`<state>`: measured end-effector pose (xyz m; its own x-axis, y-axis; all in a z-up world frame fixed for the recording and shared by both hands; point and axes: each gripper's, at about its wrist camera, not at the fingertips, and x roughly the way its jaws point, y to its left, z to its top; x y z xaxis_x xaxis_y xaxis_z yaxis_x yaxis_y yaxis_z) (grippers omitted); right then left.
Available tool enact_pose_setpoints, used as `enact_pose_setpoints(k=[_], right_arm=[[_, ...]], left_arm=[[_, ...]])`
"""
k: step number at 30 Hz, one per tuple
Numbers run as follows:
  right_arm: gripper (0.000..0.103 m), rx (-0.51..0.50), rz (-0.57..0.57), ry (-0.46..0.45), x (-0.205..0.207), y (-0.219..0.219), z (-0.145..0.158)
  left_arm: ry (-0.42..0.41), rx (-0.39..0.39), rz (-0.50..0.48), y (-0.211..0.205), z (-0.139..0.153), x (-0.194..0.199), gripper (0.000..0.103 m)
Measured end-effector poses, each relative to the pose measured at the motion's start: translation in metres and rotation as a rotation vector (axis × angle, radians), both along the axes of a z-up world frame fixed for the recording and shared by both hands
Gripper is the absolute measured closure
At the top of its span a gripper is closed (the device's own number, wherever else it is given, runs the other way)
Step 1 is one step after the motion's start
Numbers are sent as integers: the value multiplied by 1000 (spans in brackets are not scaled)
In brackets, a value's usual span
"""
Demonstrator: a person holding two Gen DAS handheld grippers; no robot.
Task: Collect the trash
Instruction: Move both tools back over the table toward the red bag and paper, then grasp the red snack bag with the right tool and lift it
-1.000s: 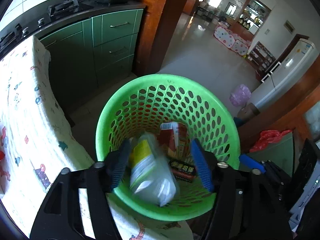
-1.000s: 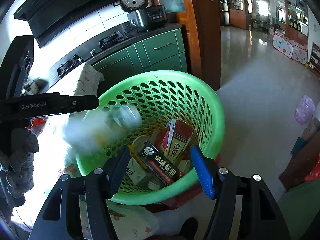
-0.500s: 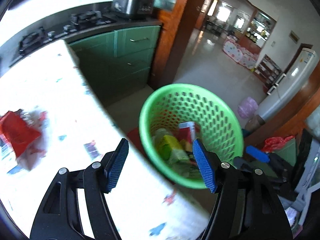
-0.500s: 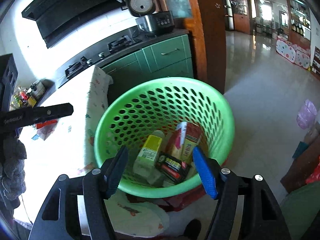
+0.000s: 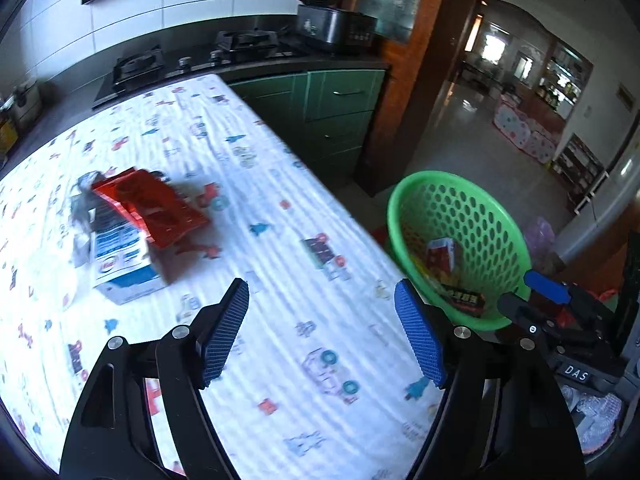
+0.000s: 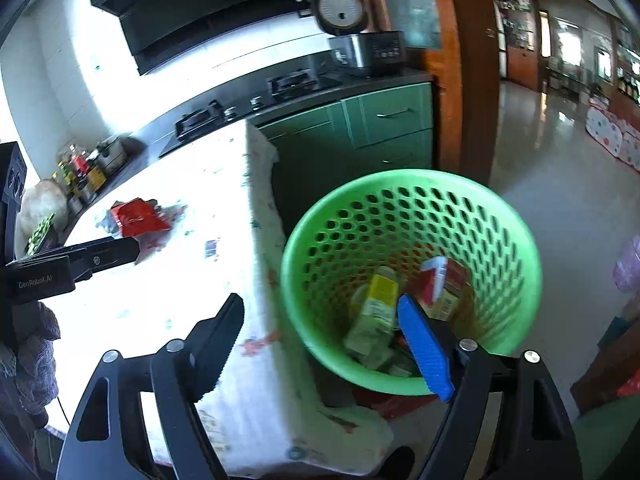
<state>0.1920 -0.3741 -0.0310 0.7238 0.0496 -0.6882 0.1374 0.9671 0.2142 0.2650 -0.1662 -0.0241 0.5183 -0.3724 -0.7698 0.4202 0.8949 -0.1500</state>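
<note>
Beside the table's (image 5: 280,208) edge: green basket (image 5: 404,216) holds several wrappers | red packet (image 5: 160,208) and blue-white carton (image 5: 120,264) remain mid-table; left claw (image 5: 320,328) and right claw (image 6: 320,344) both opening, nothing between them

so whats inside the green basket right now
In the green basket: a yellow-labelled bottle, a red carton and a dark packet. The right gripper's finger covers part of the bottom.

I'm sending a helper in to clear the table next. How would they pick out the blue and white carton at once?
Start at the table under the white cloth printed with small cartoon figures, beside the green basket. A little heap of rubbish lies on it; the blue and white carton is the boxy piece at its near end. The red wrapper lying partly over it is flat and crumpled, not box-shaped.
</note>
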Motion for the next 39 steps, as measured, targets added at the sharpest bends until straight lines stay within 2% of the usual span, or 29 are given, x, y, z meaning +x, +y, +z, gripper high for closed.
enact_pose_setpoints(k=[11,23,31,39], right_arm=[[20,6,102,0,26,54,6],[20,17,263,27,80,123,10],[18,11,389,54,134,173,7],[17,-12,480,87,193,208,-2]], left_arm=[[-5,37,150,86,3,1,27],[10,34,376,209,3,14,27],[38,8,435,243,-4,26,26],[28,10,427,252,-4,45,26]])
